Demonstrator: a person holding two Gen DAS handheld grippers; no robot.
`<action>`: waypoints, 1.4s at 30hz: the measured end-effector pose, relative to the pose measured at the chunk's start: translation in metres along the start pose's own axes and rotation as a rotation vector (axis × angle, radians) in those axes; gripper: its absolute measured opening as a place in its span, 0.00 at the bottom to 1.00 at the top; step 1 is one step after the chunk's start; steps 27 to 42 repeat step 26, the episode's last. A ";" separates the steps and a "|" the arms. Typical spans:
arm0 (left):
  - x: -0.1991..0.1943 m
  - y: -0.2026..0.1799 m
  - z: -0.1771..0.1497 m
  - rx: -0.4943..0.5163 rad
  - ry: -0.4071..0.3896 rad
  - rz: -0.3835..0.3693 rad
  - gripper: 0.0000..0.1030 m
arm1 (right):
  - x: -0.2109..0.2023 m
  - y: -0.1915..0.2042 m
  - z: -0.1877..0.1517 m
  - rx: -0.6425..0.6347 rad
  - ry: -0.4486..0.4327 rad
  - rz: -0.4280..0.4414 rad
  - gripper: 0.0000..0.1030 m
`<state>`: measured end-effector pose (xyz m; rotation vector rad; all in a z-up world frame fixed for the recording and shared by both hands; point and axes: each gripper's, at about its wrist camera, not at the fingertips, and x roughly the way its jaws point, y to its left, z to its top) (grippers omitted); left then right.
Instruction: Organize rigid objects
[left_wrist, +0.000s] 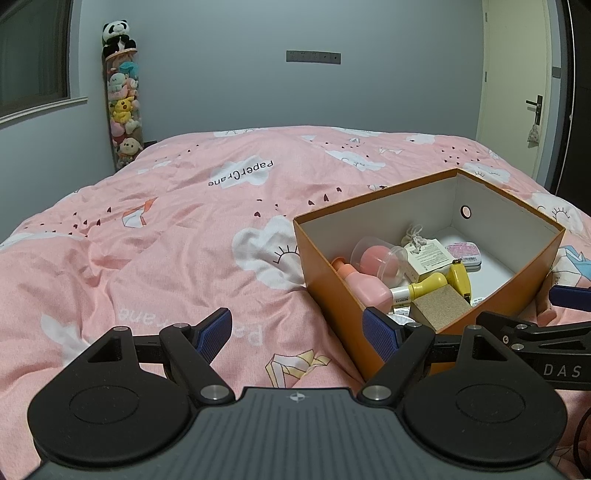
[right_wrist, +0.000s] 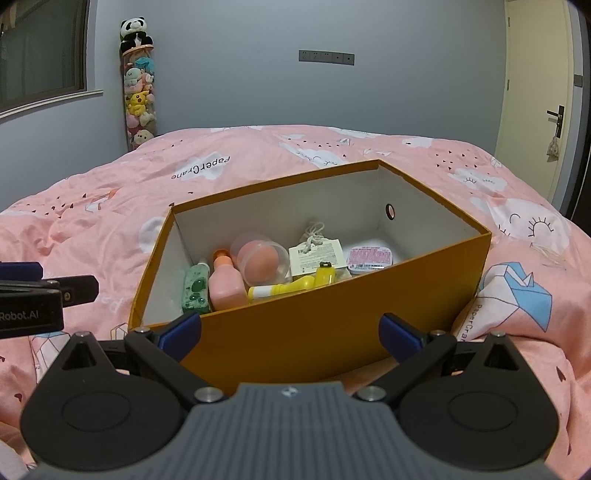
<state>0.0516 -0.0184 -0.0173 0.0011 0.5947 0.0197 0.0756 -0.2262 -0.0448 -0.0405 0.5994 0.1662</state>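
Observation:
An open orange box sits on the pink bed cover. Inside lie a green bottle, a pink bottle, a clear dome over a pink ball, a yellow tube, a paper tag and a pink-labelled tin. My right gripper is open just in front of the box's near wall, its pads touching nothing. My left gripper is open and empty over the cover, left of the box. A cork block shows in the box's near corner.
A tall clear tube of plush toys with a panda on top stands in the far left corner. A door is at the right and a window at the left. The right gripper reaches in beside the box.

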 end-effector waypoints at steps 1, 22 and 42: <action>0.000 0.000 0.000 -0.001 -0.001 0.001 0.91 | 0.000 0.000 0.000 0.000 0.001 0.001 0.97; -0.003 -0.002 0.002 -0.007 -0.008 0.002 0.91 | 0.001 0.000 0.000 0.000 0.009 0.009 0.97; -0.003 -0.002 0.002 -0.006 -0.009 0.003 0.91 | 0.001 0.000 0.000 0.001 0.009 0.009 0.97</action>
